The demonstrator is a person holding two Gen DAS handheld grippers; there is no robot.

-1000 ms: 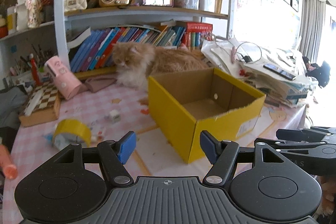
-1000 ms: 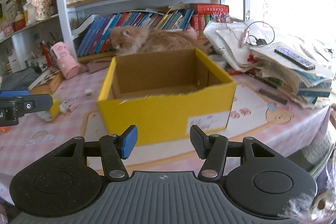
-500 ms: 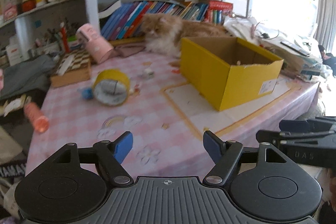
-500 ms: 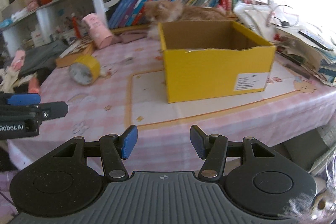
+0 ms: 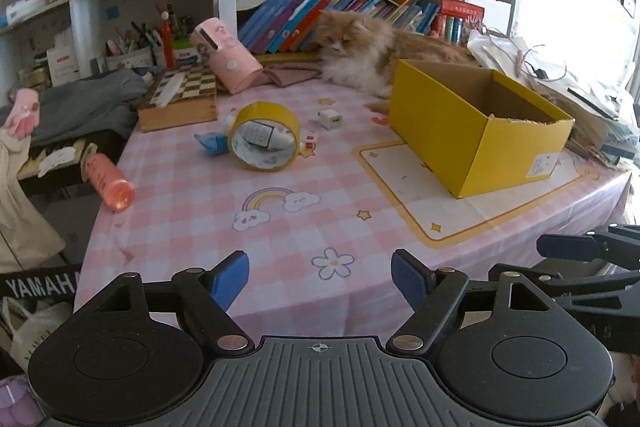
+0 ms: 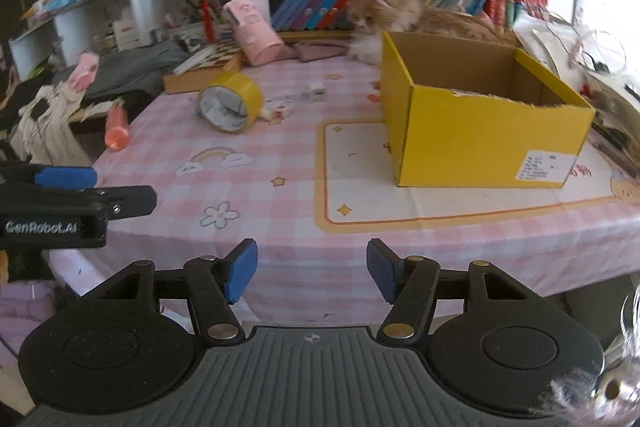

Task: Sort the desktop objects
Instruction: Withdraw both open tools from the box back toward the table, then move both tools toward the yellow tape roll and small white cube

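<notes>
Desk [image 5: 208,211] under pink checked cloth, seen from beyond its near edge. Yellow box [image 5: 472,143] open-topped, standing right of centre on the desk; contents not discernible. Orange cat [image 5: 360,47] lying behind the box, against the bookshelf.

Yellow tape roll [image 5: 266,137] tipped on edge left of the box, well apart from it, open face toward the cameras, hole axis roughly toward the near edge. Small items just beside and behind the roll: blue scrap [image 5: 210,143], white cube [image 5: 330,119].

Left hand-held gripper [image 5: 320,281] spread, nothing between the fingers, hovering off the near edge. Right hand-held gripper [image 6: 312,271] likewise spread and empty.

Roll ahead and slightly left of the left hand-held gripper, further left of the right one; left probably nearer. Likely next: reach forward-left, fingers across the roll's rim.
</notes>
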